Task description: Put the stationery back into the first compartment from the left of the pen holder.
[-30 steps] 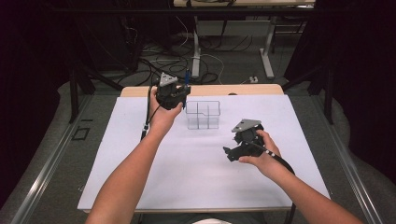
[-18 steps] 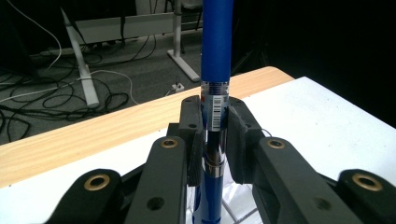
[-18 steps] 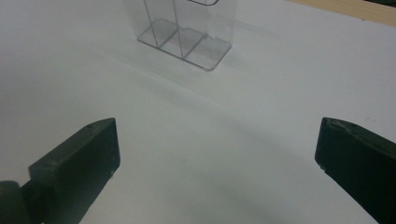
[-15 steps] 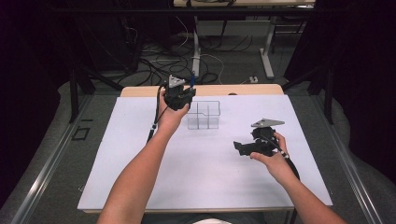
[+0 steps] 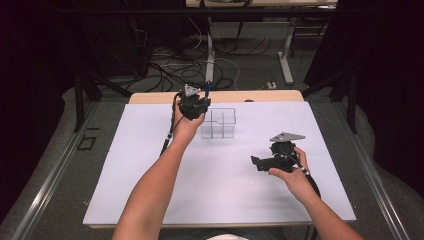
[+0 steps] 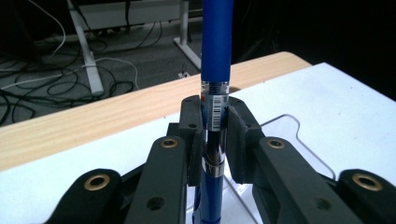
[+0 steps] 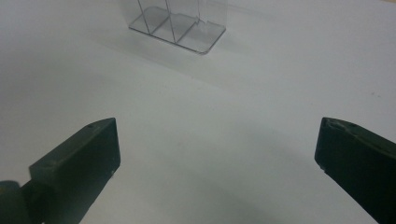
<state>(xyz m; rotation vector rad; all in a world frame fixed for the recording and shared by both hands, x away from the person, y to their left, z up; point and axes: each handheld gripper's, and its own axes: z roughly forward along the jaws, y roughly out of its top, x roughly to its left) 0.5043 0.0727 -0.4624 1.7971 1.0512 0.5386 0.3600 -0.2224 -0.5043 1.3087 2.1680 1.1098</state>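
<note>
While the left gripper (image 6: 215, 140) clamps the blue pen (image 6: 216, 46) upright, it's dropped lower since a second ago, now just left of the clear organizer (image 5: 218, 123) at the far side, so insertion looks close. Right gripper (image 5: 257, 162) shifted right, jaws wide, empty, resting low.

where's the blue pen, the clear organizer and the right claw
blue pen (image 6: 217, 42), left gripper view, upper barrel
clear organizer (image 5: 220, 123), high view, its divider wall
right claw (image 7: 215, 154), right gripper view, midway between open fingertips
</note>
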